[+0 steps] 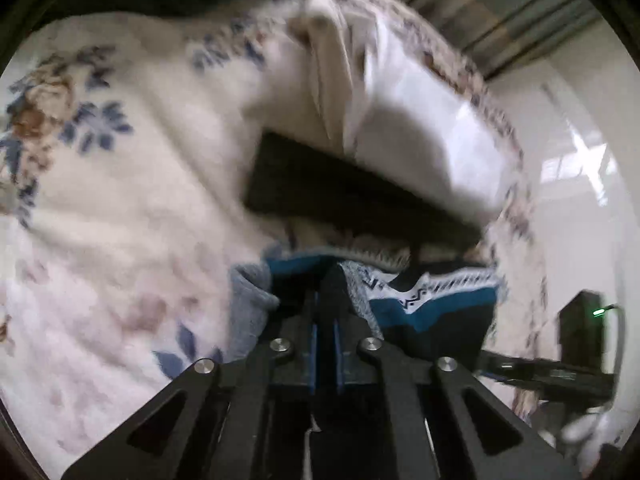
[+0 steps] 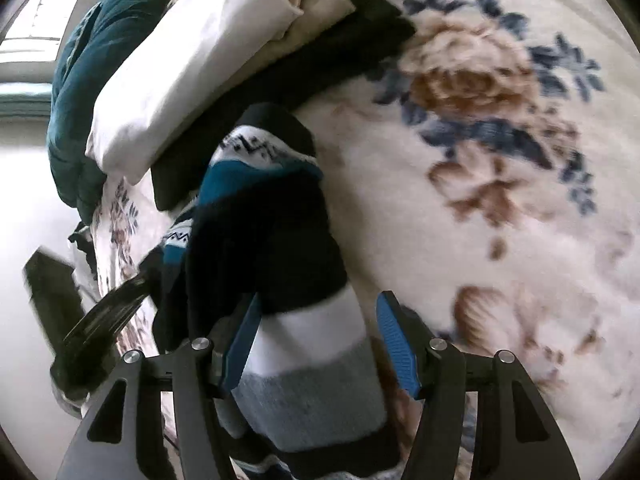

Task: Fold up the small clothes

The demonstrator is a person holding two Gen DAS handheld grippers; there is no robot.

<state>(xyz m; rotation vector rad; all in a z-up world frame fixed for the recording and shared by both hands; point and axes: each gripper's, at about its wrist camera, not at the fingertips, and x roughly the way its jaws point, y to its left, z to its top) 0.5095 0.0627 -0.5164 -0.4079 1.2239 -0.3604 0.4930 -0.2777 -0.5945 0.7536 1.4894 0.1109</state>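
Note:
A patterned sock (image 2: pixel 280 216) with black, teal, white and grey bands lies on a floral fleece blanket (image 2: pixel 500 200). My right gripper (image 2: pixel 316 340) is open, its blue pads (image 2: pixel 394 344) on either side of the sock's white and grey part. In the left wrist view my left gripper (image 1: pixel 326 320) is shut on the sock (image 1: pixel 432 300), pinching its black and grey fabric between the blue pads. The sock's teal and white zigzag band hangs to the right of the fingers.
A stack of folded clothes, white (image 1: pixel 420 120) over black (image 1: pixel 340 192), lies on the blanket just beyond the sock. It shows in the right wrist view too (image 2: pixel 192 60). A dark teal cushion (image 2: pixel 92 60) lies behind it. The bed edge and pale floor (image 1: pixel 580 220) are to the right.

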